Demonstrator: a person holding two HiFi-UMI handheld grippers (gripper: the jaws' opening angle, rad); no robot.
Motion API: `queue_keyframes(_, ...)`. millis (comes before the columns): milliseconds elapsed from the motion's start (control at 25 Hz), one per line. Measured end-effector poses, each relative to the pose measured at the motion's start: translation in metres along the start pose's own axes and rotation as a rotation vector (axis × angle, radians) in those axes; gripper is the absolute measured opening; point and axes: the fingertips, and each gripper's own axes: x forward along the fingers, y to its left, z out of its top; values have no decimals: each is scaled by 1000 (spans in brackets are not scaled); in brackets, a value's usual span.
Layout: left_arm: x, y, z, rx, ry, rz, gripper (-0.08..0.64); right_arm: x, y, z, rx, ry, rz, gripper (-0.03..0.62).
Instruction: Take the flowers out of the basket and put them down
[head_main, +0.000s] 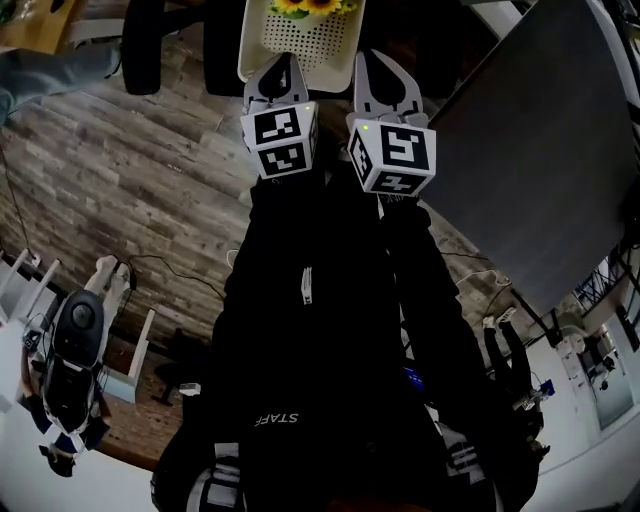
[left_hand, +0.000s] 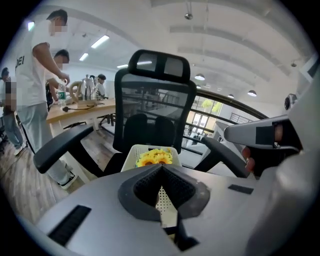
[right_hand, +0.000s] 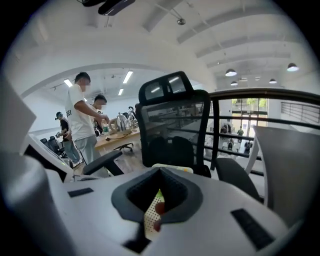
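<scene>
Head view, 2 grippers entered. We record the left gripper (head_main: 287, 62) and the right gripper (head_main: 368, 60) side by side and apart from each other. Each carries a marker cube, and both tips aim at a white perforated basket (head_main: 262, 45) at the top edge. Yellow flowers (head_main: 312, 6) stand in that basket. The basket rests on a black office chair (head_main: 145, 45), with a grey table (head_main: 530, 140) to the right and plank floor (head_main: 130, 170) to the left. Neither gripper touches basket or flowers.

Left gripper view, 1 gripper. We find its jaws closed tip to tip with nothing between them. The flowers show just above the tips, in the basket, between the chair's 2 armrests. Several people (left_hand: 32, 75) stand at a wooden worktable (left_hand: 80, 107) far to the left.

Right gripper view, 1 gripper. We find its jaws meeting at the tips and gripping nothing. Through the gap under the pads we see perforated white basket wall and a small red patch that we cannot identify. The chair's mesh backrest stands ahead.
</scene>
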Motion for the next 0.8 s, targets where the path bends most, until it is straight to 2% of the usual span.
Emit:
queue_keyframes(320, 65, 12, -46, -13, 40, -15, -2, 48, -26, -58, 24, 31, -41, 12)
queue_keyframes(600, 113, 14, -69, -20, 102, -46, 3, 77, -33, -76, 41, 47, -43, 12)
queue_keyframes(720, 135, 14, -75, -39, 144, -65, 86, 86, -39, -80, 42, 55, -46, 12)
queue_keyframes(800, 150, 16, -83, -44, 170, -76, 106, 93, -44, -87, 54, 63, -63, 12)
